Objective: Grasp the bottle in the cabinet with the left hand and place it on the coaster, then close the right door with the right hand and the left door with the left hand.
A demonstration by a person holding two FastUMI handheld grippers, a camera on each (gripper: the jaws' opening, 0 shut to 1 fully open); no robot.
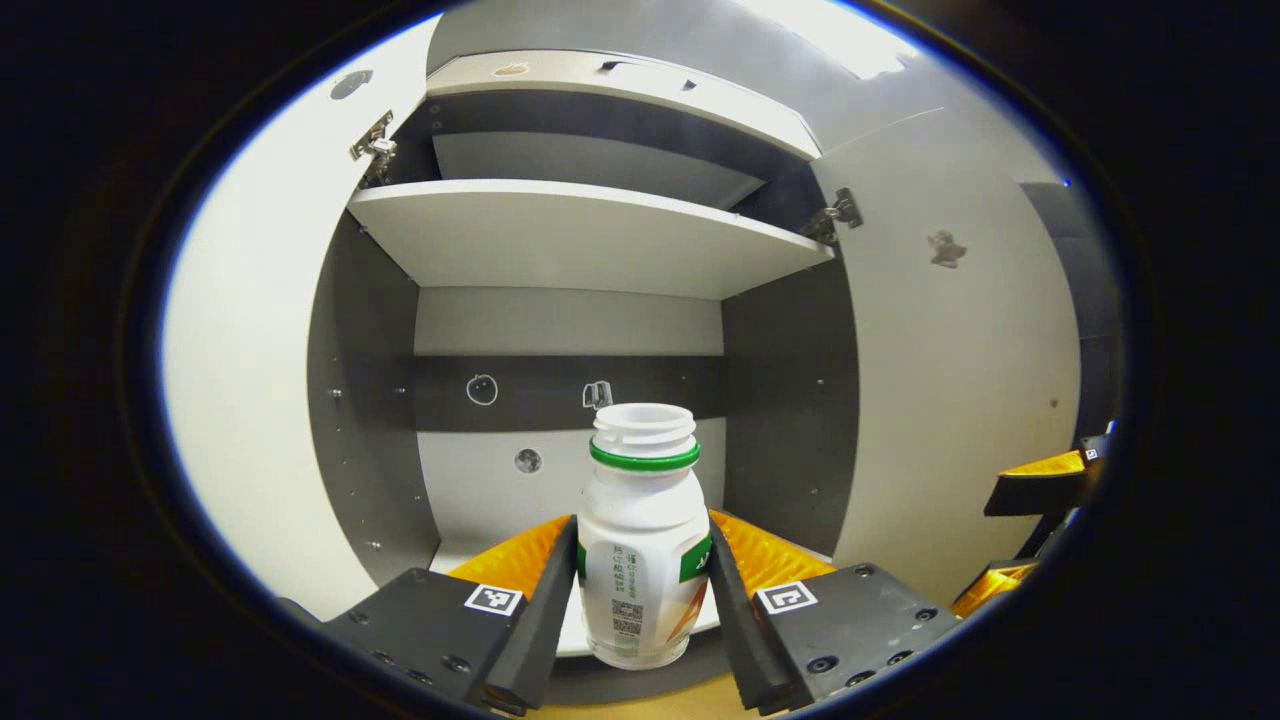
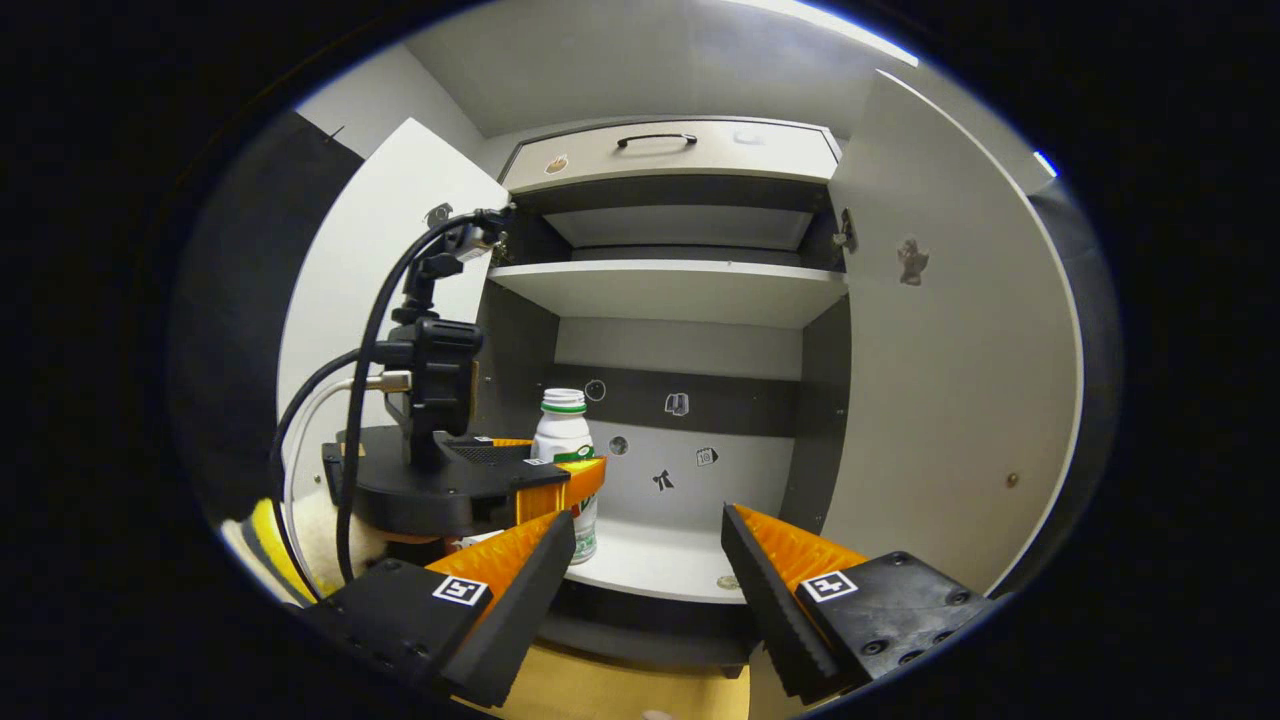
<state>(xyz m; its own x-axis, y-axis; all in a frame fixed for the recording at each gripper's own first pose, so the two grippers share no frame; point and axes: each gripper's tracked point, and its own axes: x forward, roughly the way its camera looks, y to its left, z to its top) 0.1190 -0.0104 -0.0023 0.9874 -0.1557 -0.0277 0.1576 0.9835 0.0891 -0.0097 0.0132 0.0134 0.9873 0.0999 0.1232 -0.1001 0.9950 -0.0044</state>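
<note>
Left gripper [image 1: 642,590] clamps the uncapped white plastic bottle with a green neck ring [image 1: 640,560] at mid-body. Probably light, smooth and slightly squashy, so hold it upright. Right gripper [image 2: 648,575] hangs open.

Both views face open cabinet [image 1: 570,240] (left nearer), sharing its interior.

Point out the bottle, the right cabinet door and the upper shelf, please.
bottle [image 1: 640,560]: left gripper view, on its white body between the fingers.
right door [image 2: 940,400]: right gripper view, on its inner face.
upper shelf [image 1: 590,235]: left gripper view, on its underside.
</note>
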